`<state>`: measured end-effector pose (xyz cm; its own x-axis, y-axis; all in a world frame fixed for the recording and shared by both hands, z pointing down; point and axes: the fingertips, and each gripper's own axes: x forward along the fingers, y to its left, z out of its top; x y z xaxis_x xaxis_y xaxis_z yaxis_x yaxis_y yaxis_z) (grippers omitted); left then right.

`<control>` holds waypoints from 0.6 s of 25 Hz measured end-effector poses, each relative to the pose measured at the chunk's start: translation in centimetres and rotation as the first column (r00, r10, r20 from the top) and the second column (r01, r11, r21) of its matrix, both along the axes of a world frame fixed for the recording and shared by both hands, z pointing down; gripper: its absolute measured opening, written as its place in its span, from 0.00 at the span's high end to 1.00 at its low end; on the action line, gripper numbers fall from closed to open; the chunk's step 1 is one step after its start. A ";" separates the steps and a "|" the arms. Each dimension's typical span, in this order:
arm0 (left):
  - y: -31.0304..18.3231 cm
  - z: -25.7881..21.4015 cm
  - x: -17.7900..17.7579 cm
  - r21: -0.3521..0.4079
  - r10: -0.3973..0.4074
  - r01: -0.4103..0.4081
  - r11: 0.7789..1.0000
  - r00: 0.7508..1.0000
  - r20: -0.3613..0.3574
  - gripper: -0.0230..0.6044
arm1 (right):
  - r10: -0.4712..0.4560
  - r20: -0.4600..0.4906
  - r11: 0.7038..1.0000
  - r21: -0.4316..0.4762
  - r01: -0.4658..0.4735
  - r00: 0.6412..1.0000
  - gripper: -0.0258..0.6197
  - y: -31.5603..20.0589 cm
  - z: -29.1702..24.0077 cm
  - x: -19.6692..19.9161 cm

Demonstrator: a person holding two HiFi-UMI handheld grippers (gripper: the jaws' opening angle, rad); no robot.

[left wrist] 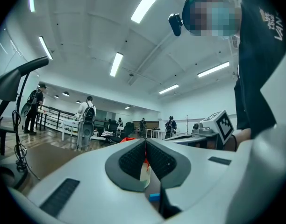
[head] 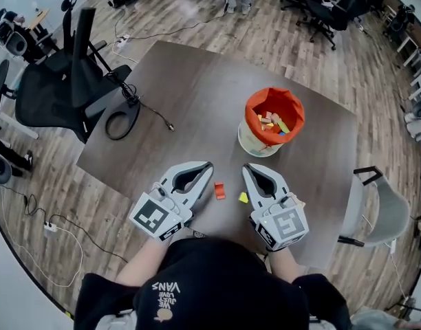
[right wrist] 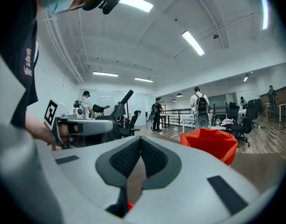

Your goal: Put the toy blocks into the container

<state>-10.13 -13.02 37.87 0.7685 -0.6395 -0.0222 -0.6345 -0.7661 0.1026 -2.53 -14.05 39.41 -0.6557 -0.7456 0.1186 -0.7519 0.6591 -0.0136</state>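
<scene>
The container [head: 254, 141], a pale bucket lined with an orange bag, stands toward the right edge of the worktop [head: 197, 88]. Its mouth is wide open and within reach, and a heap of toy blocks [head: 272, 122] already lies inside it. The left hand-held gripper [head: 208, 166] and the right hand-held gripper [head: 247, 168] lie low by the near edge, angled in toward each other. Each has its jaws pressed together with nothing between them. That looks like a rest or ready pose rather than a grasp, though they do flank what is left to pick. An orange block [head: 219, 190] and a smaller yellow block [head: 243, 197] lie just apart from each other on the bare top between the two. Neither gripper touches them, and both blocks sit well short of the container, so by my reading the task is nearly done but not finished

The room is a large, brightly lit open office with plank flooring, ceiling strip lights, black office chairs [head: 59, 91] off the left edge and people standing far back. The worktop is dark brown and mostly bare – a black cable [head: 152, 112] trails in over its far-left edge
</scene>
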 end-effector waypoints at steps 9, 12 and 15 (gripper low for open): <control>0.3 0.3 -0.6 -0.001 -0.010 0.010 1.000 1.000 -0.009 0.95 | -0.022 -0.019 1.000 -0.006 0.022 1.000 0.93 0.0 0.8 -1.2; 0.4 0.2 -0.5 -0.002 -0.004 0.004 1.000 1.000 -0.012 0.95 | -0.022 -0.025 1.000 -0.009 0.022 0.999 0.93 0.2 1.3 -1.2; 0.4 0.3 -0.5 -0.004 -0.001 0.001 1.000 1.000 -0.015 0.95 | -0.029 -0.030 0.999 -0.023 0.028 0.999 0.93 0.4 2.1 -1.4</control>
